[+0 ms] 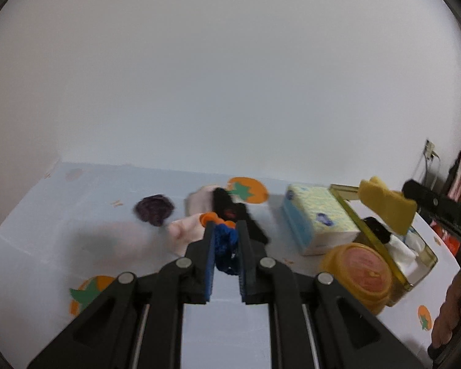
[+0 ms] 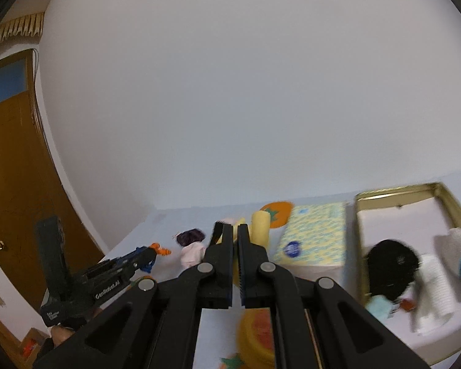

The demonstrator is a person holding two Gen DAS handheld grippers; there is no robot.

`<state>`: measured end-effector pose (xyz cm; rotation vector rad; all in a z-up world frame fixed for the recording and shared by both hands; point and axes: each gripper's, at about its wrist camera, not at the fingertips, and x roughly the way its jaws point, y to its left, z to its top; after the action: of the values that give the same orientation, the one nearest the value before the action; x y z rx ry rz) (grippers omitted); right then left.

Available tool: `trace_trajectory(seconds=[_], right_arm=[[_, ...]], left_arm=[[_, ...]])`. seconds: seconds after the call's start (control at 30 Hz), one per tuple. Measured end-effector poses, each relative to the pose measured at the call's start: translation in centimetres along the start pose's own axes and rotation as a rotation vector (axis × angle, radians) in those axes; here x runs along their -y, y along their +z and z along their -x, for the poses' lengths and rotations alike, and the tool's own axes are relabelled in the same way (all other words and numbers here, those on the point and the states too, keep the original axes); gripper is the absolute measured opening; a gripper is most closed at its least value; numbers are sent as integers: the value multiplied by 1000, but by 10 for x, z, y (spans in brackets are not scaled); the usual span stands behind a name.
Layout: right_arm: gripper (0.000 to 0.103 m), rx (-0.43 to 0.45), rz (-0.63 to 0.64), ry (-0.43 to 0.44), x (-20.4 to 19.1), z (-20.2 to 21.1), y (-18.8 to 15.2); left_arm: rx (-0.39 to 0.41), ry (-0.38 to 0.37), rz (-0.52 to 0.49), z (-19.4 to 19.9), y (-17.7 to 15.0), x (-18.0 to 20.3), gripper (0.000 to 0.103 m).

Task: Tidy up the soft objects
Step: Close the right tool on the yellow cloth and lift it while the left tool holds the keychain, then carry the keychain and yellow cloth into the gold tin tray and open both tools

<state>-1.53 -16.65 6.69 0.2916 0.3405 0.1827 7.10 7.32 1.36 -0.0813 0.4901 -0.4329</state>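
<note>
Meanwhile, left gripper [image 1: 226,240] pinching blue knit [image 1: 226,246], right gripper [image 2: 236,240] pinching yellow sponge [image 2: 259,226], tissue pack [image 1: 318,218] beside tray [image 2: 458,206].

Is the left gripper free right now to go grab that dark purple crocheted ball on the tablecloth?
Probably not yet. The left gripper is shut on a blue and orange knitted toy, so its jaws are occupied. The path to the dark purple crocheted ball itself looks unobstructed.
</note>
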Motion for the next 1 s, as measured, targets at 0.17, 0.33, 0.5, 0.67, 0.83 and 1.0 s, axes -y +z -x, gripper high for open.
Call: trace_trajectory(seconds=[0.17,0.33,0.5,0.67,0.83,1.0], right_arm=[[3,50,-37,11,29,29,6],[3,93,-51,-15,52,52,11],[3,138,-56,-89,81,73,17],[3,167,-73,-175,113,84,16],[4,182,-119,-252,143,86,11],[4,173,-161,-295,169,84,8]], left_arm=[[25,-86,-21,5,5,42,11],[39,-129,-72,6,12,86,11],[36,-155,-112,0,20,129,11],[5,-155,-141,-19,21,169,11],[-21,-149,-158,-41,18,209,11],[-66,-119,-175,-64,12,244,11]])
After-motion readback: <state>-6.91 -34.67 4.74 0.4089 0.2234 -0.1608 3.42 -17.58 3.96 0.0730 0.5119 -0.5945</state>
